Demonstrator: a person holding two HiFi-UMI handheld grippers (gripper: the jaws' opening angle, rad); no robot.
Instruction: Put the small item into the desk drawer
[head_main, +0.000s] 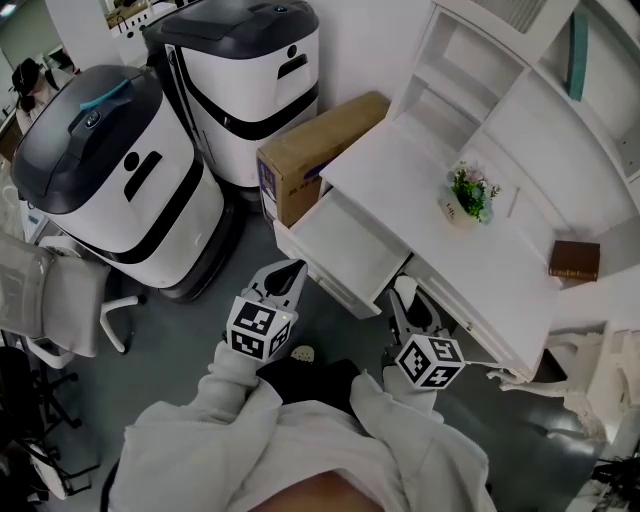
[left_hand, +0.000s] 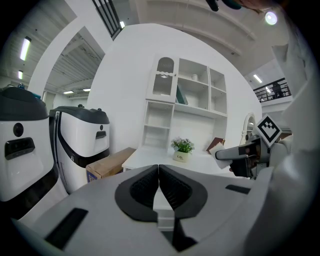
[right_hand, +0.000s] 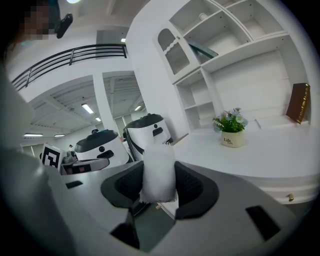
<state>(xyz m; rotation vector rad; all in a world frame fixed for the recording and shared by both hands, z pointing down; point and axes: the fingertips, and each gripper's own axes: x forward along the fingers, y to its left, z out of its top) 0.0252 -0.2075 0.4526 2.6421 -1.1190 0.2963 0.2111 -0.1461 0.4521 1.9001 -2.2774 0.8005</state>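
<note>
The desk drawer (head_main: 345, 245) stands pulled out from the white desk (head_main: 400, 165), and its bare white bottom shows. My right gripper (head_main: 405, 295) hovers below and to the right of the drawer's front, shut on a small white packet (right_hand: 159, 172) that stands upright between its pads. The left gripper view shows that packet (left_hand: 222, 151) from the side. My left gripper (head_main: 285, 278) hangs just off the drawer's left front corner, and its jaws (left_hand: 158, 185) are shut with nothing between them.
A small potted plant (head_main: 470, 192) and a brown book (head_main: 574, 260) sit on the desk top. A cardboard box (head_main: 315, 150) leans by the desk's left end. Two large white-and-black machines (head_main: 110, 170) (head_main: 250, 70) and an office chair (head_main: 60, 300) stand to the left.
</note>
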